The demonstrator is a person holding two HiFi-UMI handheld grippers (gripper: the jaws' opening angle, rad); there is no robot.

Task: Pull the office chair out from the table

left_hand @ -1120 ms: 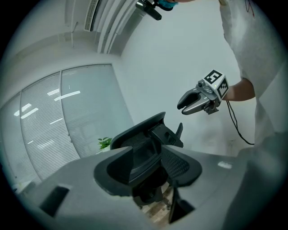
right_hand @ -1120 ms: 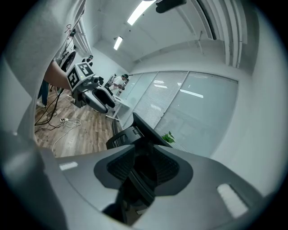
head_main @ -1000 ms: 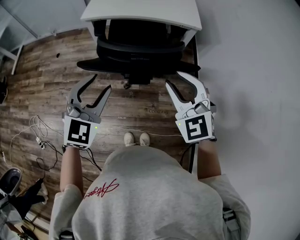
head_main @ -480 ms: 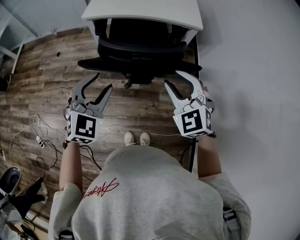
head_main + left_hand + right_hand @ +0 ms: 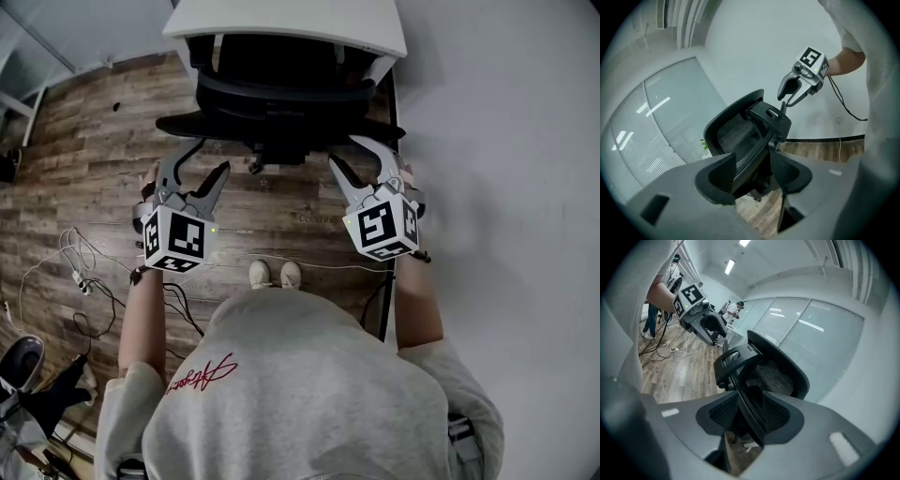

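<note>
Wood floor (image 5: 84,169), 2 forearms (image 5: 141,319) outstretched toward office chair (image 5: 281,103)

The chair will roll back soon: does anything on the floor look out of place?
Yes. A thin white cable lies across the wooden floor by the person's white shoes, and tangled cables sprawl at the left. The black mesh office chair might snag them rolling back.

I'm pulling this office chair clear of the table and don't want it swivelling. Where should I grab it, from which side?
Probably the backrest of the office chair, one side edge per gripper, from behind: its seat is under the table, its back toward you. The left gripper and right gripper, jaws opening, each have an edge lined up in the gap, not pinched.
</note>
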